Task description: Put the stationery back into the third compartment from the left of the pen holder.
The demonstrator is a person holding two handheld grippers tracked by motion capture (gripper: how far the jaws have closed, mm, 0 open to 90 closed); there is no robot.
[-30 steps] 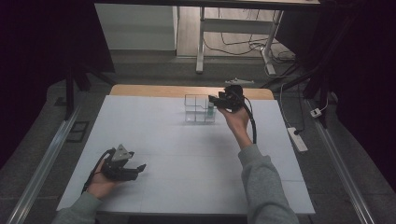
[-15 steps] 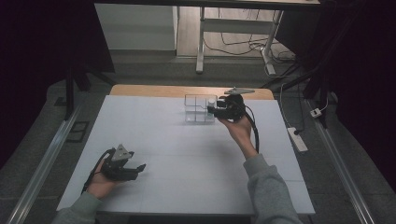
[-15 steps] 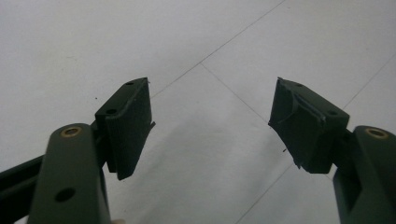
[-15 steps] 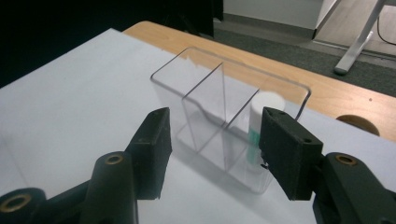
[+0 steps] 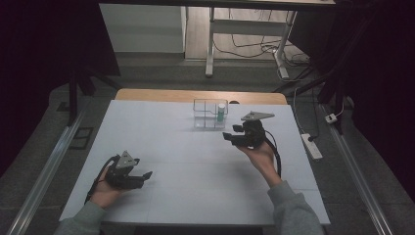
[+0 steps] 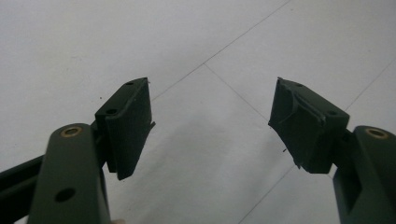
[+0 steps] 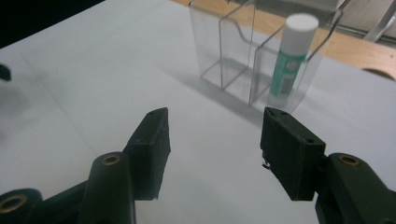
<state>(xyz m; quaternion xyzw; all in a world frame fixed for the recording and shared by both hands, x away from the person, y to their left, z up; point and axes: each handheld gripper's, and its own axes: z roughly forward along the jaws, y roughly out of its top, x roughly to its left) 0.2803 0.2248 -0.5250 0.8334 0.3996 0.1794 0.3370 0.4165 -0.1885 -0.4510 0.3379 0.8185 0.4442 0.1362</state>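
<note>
- The white counter point(image 5: 161, 132) carries one landmark, the clear divided holder point(image 5: 209, 114) at its far edge; little else near it to snag on.
- My right gripper point(image 7: 212, 135) hangs just in front of the holder, fingers spread and empty. Swing carelessly and I'd judge a finger could clip the light holder and tip it.
- My left gripper point(image 5: 142, 175) rests well away from the holder, fingers released, grasping nothing.
- The glue stick point(image 7: 290, 56) stands upright in the holder's end compartment; a knock could topple it.
</note>
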